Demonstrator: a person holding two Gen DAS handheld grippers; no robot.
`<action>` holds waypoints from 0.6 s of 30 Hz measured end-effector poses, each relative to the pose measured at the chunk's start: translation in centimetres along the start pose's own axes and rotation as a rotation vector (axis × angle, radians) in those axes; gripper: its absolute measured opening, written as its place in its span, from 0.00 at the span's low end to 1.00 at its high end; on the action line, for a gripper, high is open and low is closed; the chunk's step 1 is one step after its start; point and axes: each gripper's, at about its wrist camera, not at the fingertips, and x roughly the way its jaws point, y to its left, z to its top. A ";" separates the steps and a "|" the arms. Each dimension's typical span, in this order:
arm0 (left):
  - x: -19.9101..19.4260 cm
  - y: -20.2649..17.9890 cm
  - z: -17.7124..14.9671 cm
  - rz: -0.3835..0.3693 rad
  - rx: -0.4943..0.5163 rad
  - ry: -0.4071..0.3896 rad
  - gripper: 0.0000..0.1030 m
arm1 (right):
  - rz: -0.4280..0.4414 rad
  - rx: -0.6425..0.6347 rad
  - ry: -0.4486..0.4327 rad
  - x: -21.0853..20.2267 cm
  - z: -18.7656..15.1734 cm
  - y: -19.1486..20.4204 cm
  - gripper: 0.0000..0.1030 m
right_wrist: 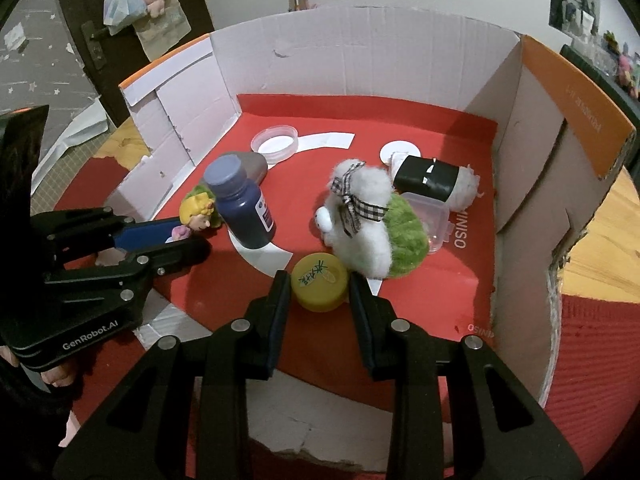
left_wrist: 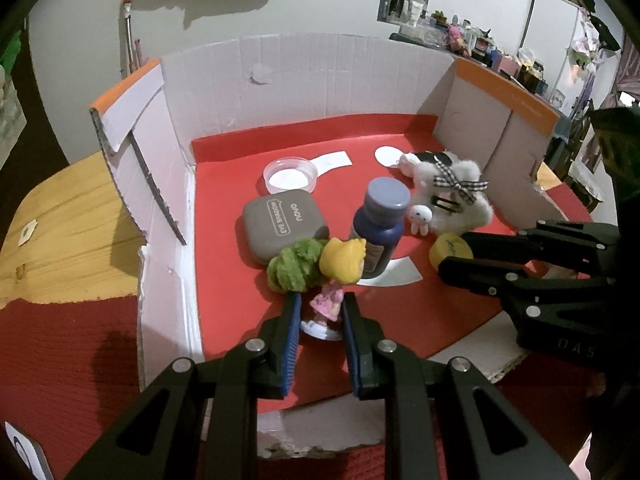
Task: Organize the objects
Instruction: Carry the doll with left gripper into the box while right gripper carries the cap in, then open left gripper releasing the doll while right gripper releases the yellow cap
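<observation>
Plainly clamped: left gripper (left_wrist: 320,305) with blue pads pressed on the pink dress of a doll figurine (left_wrist: 340,260), low in the cardboard box (left_wrist: 320,72) at about 6 o'clock of the red liner (left_wrist: 400,320). Likewise closed on its load: right gripper (right_wrist: 319,280), with fingers tight against both sides of a yellow cap (right_wrist: 318,286), also near 6 o'clock in its own view.

Seen only from the left wrist: printed lid of the grey eye shadow case (left_wrist: 284,224) at 10 o'clock from the doll, and a black hair clip (left_wrist: 444,204) on the white plush (left_wrist: 452,192). From there, just an edge of the yellow cap (left_wrist: 446,250) at the tips of the right gripper (left_wrist: 452,260).

Seen only from the right wrist: green back of the white plush (right_wrist: 360,216), a clear square tub (right_wrist: 434,220) touching it at 3 o'clock, and a black-wrapped fluffy roll (right_wrist: 428,180) at 1 o'clock, plainly visible. Also the left gripper (right_wrist: 192,236) side-on, with the doll figurine (right_wrist: 196,214) at its tips.

Counted: two grippers, one doll, one cap, one blue bottle (left_wrist: 380,224) upright just beside the doll at 2 o'clock, one grey case, one clear round dish (left_wrist: 290,176) at 12 o'clock of the case, one green fuzzy tuft (left_wrist: 296,266) touching the doll's head at 9 o'clock, one plush, one tub, one roll.
</observation>
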 end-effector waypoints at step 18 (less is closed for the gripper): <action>-0.4 -0.4 -0.4 0.049 0.009 -0.043 0.26 | -0.008 -0.009 -0.031 0.0 0.1 0.2 0.28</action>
